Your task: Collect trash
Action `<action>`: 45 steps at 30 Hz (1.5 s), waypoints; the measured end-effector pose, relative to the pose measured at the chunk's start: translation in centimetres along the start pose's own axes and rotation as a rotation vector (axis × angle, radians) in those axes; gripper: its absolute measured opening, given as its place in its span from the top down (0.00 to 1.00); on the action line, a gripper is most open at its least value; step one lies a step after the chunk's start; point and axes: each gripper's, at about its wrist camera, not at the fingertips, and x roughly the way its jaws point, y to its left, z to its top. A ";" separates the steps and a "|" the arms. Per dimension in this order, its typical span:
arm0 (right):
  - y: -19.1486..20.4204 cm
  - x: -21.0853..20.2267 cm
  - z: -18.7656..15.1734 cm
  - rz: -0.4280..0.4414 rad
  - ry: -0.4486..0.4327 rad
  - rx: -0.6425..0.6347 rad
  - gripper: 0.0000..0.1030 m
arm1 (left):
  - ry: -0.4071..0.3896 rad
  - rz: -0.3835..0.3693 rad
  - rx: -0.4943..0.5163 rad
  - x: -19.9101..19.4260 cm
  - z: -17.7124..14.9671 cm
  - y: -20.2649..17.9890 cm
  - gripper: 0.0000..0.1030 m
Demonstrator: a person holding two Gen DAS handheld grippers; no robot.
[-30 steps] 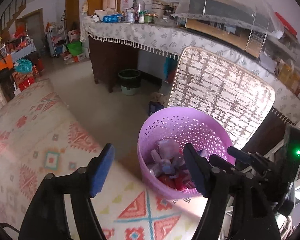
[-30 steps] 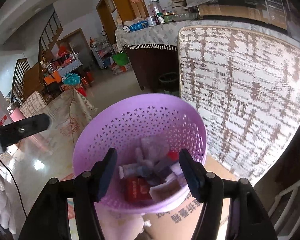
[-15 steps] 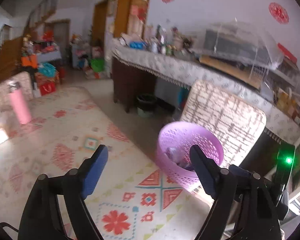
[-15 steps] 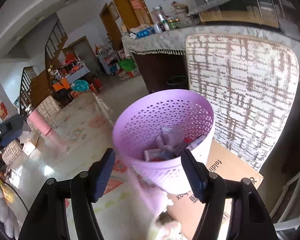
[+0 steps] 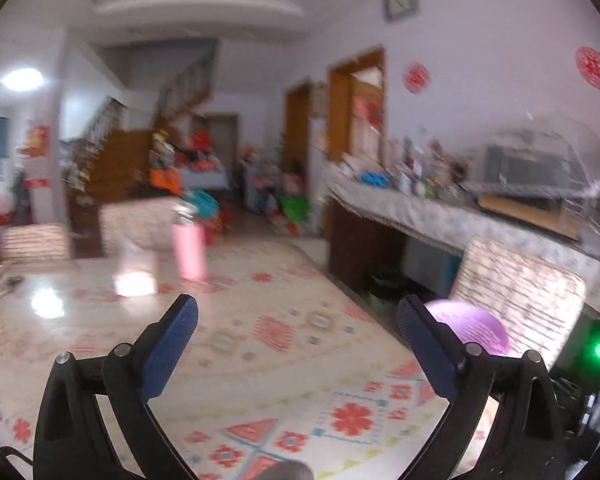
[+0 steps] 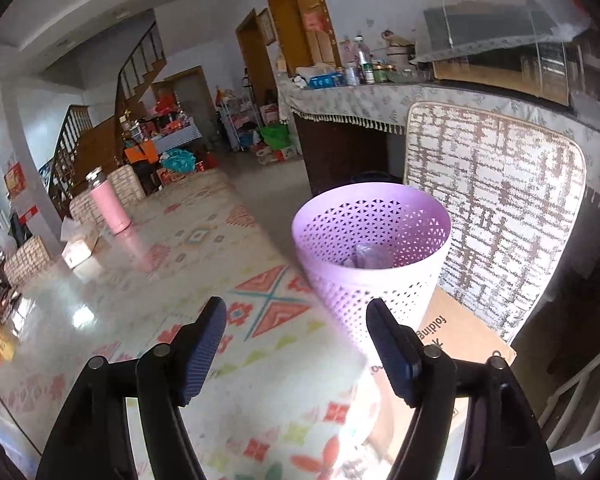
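Observation:
A purple perforated waste basket (image 6: 374,256) stands on a cardboard box (image 6: 456,340) beside the table, with wrappers (image 6: 366,257) inside. My right gripper (image 6: 296,338) is open and empty, just in front of and below the basket's rim. In the blurred left wrist view the basket (image 5: 476,332) shows low at the right, partly behind the right finger. My left gripper (image 5: 298,328) is open and empty, raised over the patterned tablecloth (image 5: 268,344).
A pink bottle (image 6: 110,208) and a small carton (image 6: 78,246) stand on the table (image 6: 172,264). A chair with a patterned cushion (image 6: 496,200) stands behind the basket. A cluttered counter (image 6: 380,100) runs along the right wall. A dark bin (image 5: 386,280) sits on the floor under it.
Both grippers have pulled back and tilted up from the basket. The basket now looks smaller and lower in both views. Both stay open and empty.

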 end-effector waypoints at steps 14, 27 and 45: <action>2.2 -1.4 -4.2 -0.027 0.015 -0.116 0.20 | 0.106 0.029 0.033 -0.4 -5.8 -0.1 0.00; 1.3 0.6 -5.0 -0.059 0.070 -0.103 0.20 | 0.317 -0.036 0.050 2.8 -9.6 -1.6 0.00; 1.4 0.5 -5.2 -0.063 0.067 -0.103 0.19 | 0.384 -0.024 0.058 3.8 -10.4 -1.4 0.00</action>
